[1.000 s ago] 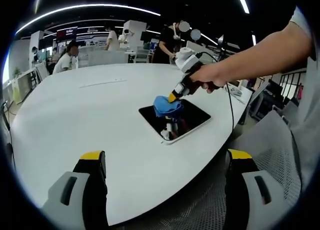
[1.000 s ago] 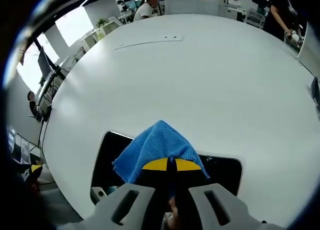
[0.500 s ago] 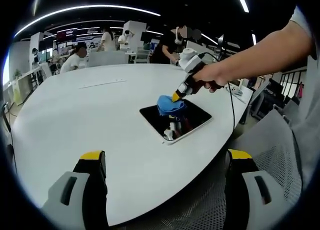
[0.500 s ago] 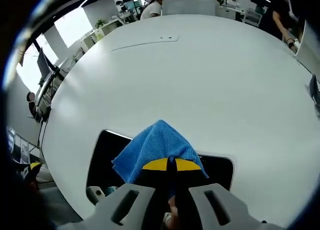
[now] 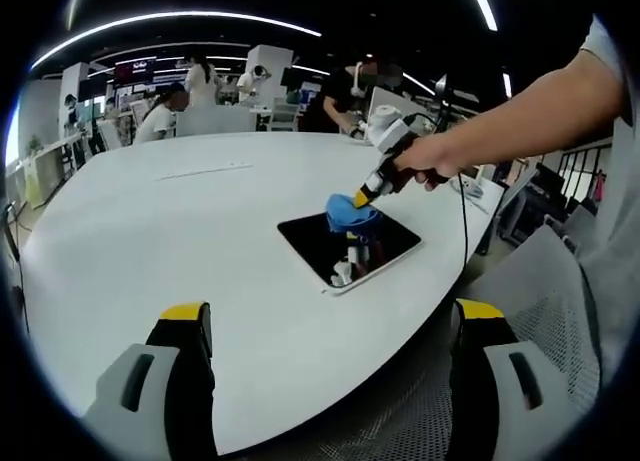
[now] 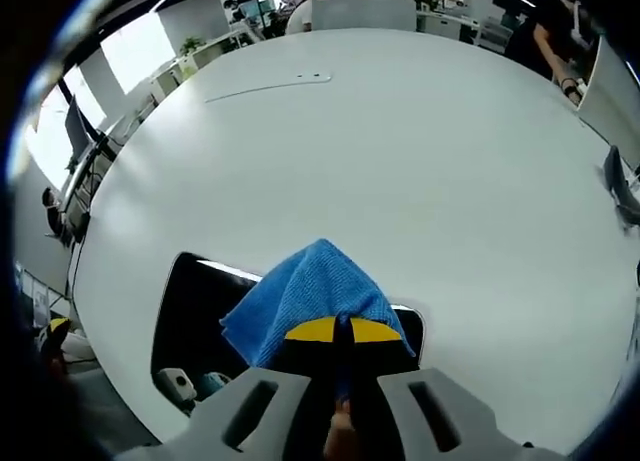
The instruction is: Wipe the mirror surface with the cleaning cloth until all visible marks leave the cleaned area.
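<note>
My right gripper (image 6: 348,331) is pinched on the blue cloth (image 6: 305,301), pressing it on the mirror (image 5: 348,243) near the worktop (image 5: 180,231) edge. Left gripper (image 5: 330,326) hangs wide, idle. Worry: the mirror looks unanchored, so a hard stroke could skid it off, or the cloth slips loose.

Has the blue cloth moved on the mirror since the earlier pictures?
Yes. In the left gripper view the blue cloth, held by the right gripper, slid rightward across the mirror, toward its far corner.
</note>
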Tool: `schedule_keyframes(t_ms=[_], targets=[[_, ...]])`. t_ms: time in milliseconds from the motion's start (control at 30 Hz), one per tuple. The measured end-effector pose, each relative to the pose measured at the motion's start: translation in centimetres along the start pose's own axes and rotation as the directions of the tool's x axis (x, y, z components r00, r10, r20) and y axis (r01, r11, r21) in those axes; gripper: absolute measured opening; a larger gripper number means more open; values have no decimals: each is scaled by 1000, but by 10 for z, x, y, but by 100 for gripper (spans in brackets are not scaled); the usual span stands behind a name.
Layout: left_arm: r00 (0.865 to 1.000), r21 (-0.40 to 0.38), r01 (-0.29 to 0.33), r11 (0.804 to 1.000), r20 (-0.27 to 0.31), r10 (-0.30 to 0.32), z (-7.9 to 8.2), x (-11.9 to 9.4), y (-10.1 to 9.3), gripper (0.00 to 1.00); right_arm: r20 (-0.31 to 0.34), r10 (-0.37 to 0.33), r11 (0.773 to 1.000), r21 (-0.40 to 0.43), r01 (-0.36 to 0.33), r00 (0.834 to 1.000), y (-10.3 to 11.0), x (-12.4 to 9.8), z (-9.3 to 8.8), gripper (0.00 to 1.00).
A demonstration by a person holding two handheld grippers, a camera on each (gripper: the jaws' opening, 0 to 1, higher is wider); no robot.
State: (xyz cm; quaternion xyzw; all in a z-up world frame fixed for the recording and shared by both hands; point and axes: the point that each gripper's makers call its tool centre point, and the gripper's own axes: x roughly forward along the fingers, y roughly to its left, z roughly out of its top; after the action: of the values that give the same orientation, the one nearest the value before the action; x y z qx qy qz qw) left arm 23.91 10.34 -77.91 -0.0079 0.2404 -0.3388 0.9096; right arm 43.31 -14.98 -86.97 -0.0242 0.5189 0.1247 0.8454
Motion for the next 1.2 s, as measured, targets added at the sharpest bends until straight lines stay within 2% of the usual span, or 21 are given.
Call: schedule_keyframes(t_ms=[233,333,433,600,767,900,1000,1067,1200], targets=[[1000,0,0,1000,-6,0,0,0,0,99,12,-12,1000,-19,12,1000,3,-1,0,0],[1000,1,-6,1000,-5,6,0,0,1,99,20,-19,999,34,18,1000,3,-2,-1,0],[1000,6,-10,1000,-10,10,-2,1,2,99,28,-27,1000,-7,27,999,5,-3,-1,0],[1000,13,-8,1000,-13,8,-2,1,2,99,32,-41,999,3,41,999,8,-7,-6,0],[1000,14,-12,1000,-14,12,-3,1,3,99,24,-30,999,41,29,999,14,-14,-20,0],[999,2,-31,1000,-20,31,-3,0,12,99,49,-41,998,53,38,998,17,-18,-29,0],[999,43,-18,999,-27,19,-5,1,5,99,51,-42,997,68,39,998,20,-21,-35,0],[999,18,-22,1000,-24,22,-4,0,7,99,47,-43,997,67,40,998,21,-22,-38,0],[999,17,-19,1000,-25,20,-4,0,7,99,48,-43,997,68,40,998,23,-26,-44,0]])
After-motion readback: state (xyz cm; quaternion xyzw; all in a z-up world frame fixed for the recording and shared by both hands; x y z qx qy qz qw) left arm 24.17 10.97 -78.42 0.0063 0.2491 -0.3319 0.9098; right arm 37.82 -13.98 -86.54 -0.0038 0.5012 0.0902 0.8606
